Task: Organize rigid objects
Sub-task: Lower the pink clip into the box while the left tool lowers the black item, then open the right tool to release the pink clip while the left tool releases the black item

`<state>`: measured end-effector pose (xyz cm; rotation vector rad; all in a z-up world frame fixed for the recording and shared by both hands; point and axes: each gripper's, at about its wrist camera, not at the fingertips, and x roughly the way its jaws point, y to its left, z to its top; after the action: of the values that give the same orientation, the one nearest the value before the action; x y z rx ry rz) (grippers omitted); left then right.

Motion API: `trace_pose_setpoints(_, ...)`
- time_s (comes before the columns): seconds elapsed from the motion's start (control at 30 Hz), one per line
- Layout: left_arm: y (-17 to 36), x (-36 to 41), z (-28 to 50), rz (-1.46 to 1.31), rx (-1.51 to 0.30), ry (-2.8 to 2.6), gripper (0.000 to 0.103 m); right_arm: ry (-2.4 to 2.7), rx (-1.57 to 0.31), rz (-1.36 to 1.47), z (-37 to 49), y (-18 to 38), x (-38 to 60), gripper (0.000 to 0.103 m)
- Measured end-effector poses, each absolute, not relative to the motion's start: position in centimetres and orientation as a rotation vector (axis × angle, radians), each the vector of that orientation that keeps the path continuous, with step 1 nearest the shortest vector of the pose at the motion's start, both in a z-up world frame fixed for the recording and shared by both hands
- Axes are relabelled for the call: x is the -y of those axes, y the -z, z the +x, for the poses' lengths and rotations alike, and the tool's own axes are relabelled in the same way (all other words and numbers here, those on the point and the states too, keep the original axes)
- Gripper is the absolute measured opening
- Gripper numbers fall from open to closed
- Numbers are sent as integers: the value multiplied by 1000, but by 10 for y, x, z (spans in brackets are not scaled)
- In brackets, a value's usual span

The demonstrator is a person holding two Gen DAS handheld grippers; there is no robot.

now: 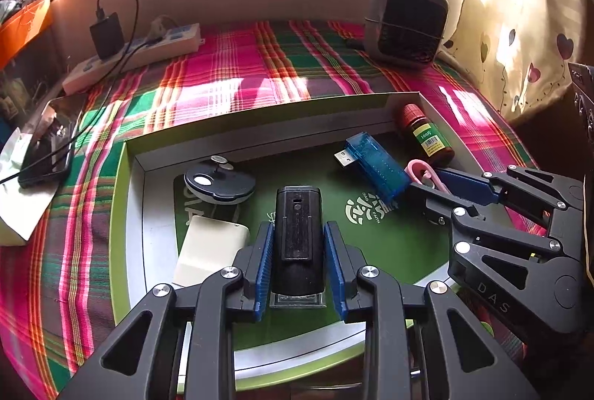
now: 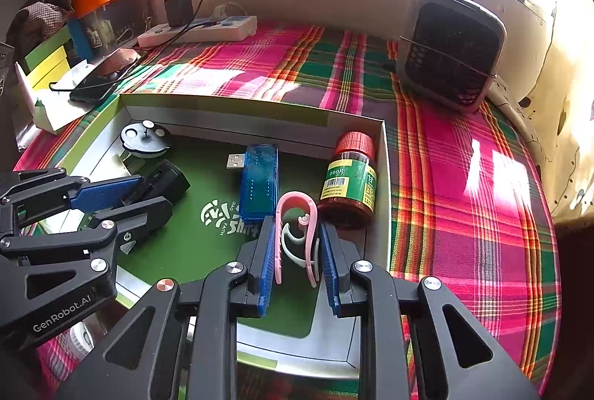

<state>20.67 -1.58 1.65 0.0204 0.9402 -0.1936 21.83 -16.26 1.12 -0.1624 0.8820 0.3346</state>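
plaid cloth [image 2: 464, 177] under tray [image 2: 260, 119]; black device's [image 1: 297, 233] base hidden by left gripper [image 1: 299, 266]

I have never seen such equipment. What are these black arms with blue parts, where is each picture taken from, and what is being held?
They are two hand-held grippers; a person carries one in each hand. Each picture comes from a camera on one gripper, looking along its fingers. In the left view, the left gripper is closed around a black device. In the right view, the right gripper has a pink clip between its pads; whether they press it is unclear. Both work over a box on a plaid cloth. In it also lie a blue USB stick, a bottle, a round case and a white block.
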Motion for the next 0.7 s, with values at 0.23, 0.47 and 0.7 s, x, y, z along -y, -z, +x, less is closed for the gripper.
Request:
trace_pose_setpoints(0.23, -16, 16, 207, 20, -946, 193, 27, -335, -880, -158, 218, -11, 163, 24)
trace_pose_setpoints(0.47, -16, 16, 206, 21, -947, 187, 28, -336, -878, -155, 218, -11, 163, 26)
trace_pose_setpoints(0.7, -17, 16, 205, 17, -948, 190, 35, -350, -872, -138, 216, -13, 163, 32)
